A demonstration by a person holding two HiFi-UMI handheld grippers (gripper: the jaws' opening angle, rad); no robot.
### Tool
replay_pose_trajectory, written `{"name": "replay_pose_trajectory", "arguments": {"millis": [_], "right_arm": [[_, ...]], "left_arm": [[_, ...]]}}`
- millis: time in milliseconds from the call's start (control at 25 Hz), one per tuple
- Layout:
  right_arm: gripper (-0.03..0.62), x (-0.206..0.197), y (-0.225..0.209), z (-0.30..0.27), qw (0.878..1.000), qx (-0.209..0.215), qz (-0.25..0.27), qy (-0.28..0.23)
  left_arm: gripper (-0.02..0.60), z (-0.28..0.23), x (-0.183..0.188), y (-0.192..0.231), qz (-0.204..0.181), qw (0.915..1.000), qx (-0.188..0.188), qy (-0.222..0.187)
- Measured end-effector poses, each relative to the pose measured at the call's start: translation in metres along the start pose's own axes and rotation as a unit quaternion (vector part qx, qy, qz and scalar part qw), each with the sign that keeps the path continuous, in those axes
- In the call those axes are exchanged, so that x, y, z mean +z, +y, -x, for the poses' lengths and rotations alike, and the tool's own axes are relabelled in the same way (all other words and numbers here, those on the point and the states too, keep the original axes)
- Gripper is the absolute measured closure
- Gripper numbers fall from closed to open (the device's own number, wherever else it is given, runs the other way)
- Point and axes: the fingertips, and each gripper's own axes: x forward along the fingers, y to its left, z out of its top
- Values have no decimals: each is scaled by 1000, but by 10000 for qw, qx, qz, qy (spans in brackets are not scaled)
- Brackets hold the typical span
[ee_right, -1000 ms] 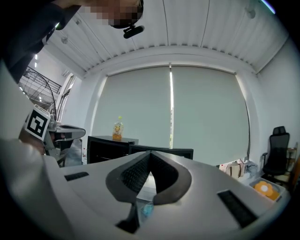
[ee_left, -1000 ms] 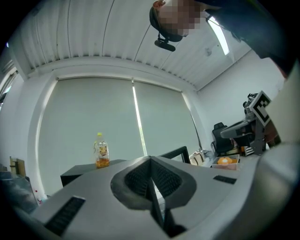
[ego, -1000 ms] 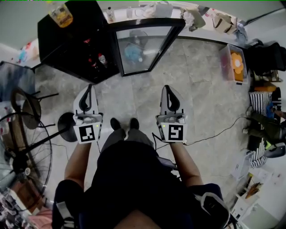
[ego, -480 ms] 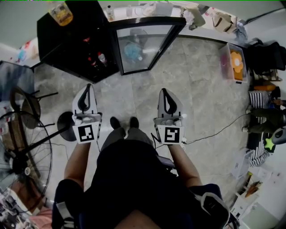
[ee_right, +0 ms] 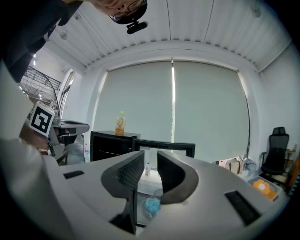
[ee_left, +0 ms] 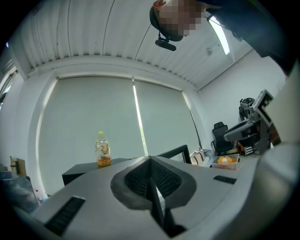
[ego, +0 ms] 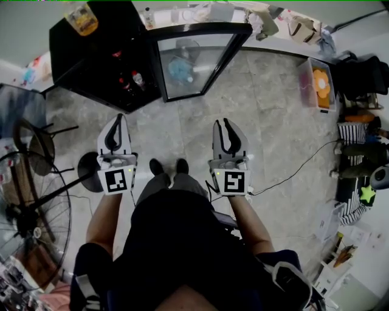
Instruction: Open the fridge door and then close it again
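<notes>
Black fridge (ego: 103, 54) is standing ahead of both tools, bottles inside and a drink bottle (ego: 82, 18) on top. Its glass door (ego: 197, 58) is hanging open, free edge ahead of the right tool (ego: 222, 123). The right tool's jaws have just been opening and are slightly apart, empty. The left tool (ego: 117, 118) is sitting closed, empty. Bare floor (ego: 182, 130) is separating tools from door.

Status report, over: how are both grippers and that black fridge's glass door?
Left gripper shut, empty. Right gripper: jaws just opening, nothing between. Black-framed glass fridge door stands open, untouched. Only grey floor ahead.
</notes>
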Motion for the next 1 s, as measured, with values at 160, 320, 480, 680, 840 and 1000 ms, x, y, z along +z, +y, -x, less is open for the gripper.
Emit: {"name": "replay_pose_trajectory", "arguments": {"millis": [160,320,480,680,840,1000], "right_arm": [[396,-1,-1,-4,9999,106,-32,67],[303,-5,-2,-10,9998,194,-54,94],[275,-6,-13,-17,9996,255,-39,64],[275,-3,-32,-32,9994,348,5,-49],[275,-6,-51,-49,9988,490,57,-20],[276,-6,-72,-70,9981,610,113,15]], "left_arm": [[560,0,0,0,-16,10000,-15,17],[560,0,-4,1,-22,10000,-23,34],[560,3,-6,1,-46,10000,-21,72],[560,3,-7,1,-88,9999,-44,113],[559,3,-8,-3,-104,9999,-51,128],[560,4,-7,-3,-120,9997,-51,183]]}}
